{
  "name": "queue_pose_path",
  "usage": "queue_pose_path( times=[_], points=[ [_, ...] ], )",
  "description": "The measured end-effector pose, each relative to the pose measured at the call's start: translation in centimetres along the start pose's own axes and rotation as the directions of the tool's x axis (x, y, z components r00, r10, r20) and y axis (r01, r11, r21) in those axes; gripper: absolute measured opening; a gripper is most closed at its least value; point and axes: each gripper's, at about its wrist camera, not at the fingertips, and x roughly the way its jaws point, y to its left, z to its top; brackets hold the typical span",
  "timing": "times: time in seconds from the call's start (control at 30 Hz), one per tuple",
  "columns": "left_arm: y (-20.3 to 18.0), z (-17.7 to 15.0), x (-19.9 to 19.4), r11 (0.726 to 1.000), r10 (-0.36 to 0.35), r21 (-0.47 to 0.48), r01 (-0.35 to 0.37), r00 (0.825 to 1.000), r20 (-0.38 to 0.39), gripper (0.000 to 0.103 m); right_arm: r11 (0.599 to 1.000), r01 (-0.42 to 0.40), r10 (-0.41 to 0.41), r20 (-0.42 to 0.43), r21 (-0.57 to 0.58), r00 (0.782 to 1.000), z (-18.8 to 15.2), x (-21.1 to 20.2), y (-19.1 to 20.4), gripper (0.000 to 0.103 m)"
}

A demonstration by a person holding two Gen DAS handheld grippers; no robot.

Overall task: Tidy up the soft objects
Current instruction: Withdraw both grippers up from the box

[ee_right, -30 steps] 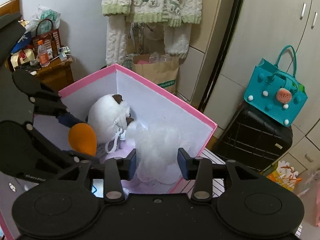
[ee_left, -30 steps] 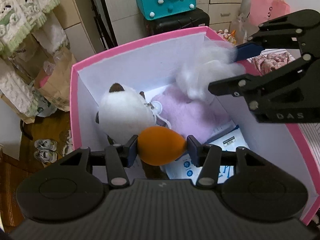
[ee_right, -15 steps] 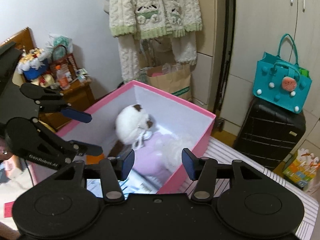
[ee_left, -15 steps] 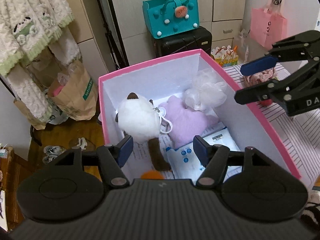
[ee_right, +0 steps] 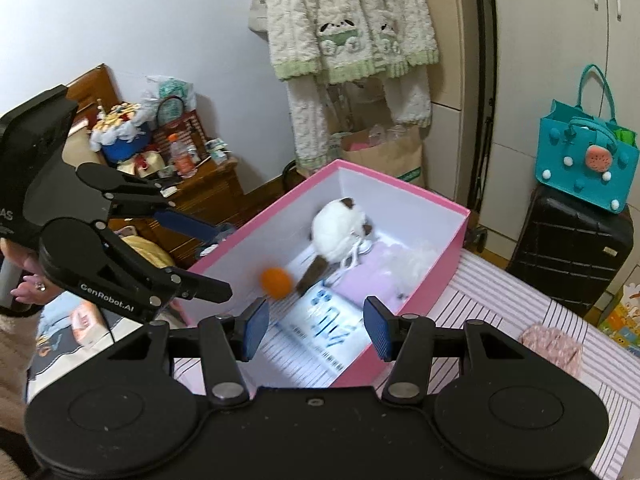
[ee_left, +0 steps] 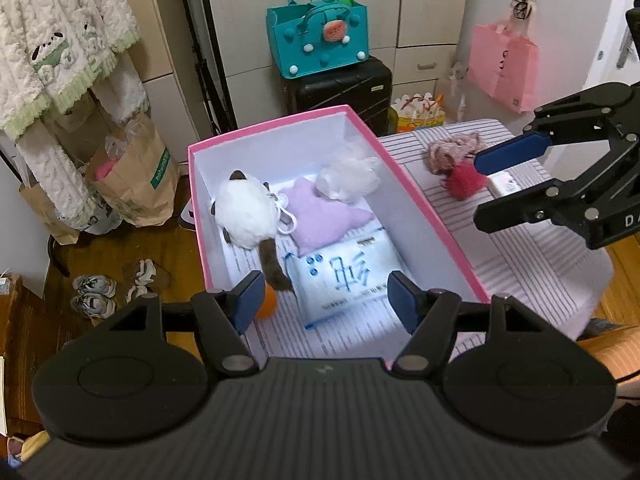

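One pink box (ee_left: 420, 200) containing five soft items: plush toy (ee_left: 244, 216), lilac cushion (ee_left: 320, 216), white puff (ee_left: 348, 176), orange ball (ee_right: 276, 282), tissue pack (ee_left: 344, 280).

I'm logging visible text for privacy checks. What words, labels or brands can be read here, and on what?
"GenRobot.AI": on the left gripper, side of its lower arm.
"AS": on the same gripper's body, cut off by the picture edge.
Blue characters on the white packet in the pink box: not legible.
Green print on the paper bag: too blurred.

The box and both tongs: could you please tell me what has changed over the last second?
The left tongs let go of the orange ball, now in the box; their jaws are opening. The right tongs released the white puff into the far corner. Both pulled back, empty. The plush cat, purple cushion and packet stayed put.
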Motion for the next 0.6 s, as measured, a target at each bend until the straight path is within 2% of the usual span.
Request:
queue_pose_path(
  times=[0.33,0.6],
  points=[
    [-3.5,-1.8,-4.2,0.996,0.003,0.084,-0.005,1.000,0.017,0.070,0.999,-0.045,0.045,-0.007,-0.019,0.999,-2.1,-4.1,2.5,0.058],
    [-6.3,-3.1,-5.5,0.988,-0.008,0.153,0.004,1.000,0.027,0.075,1.000,-0.009,0.009,0.002,-0.030,1.000,-4.7,-6.7,3.3,0.060]
  ],
)
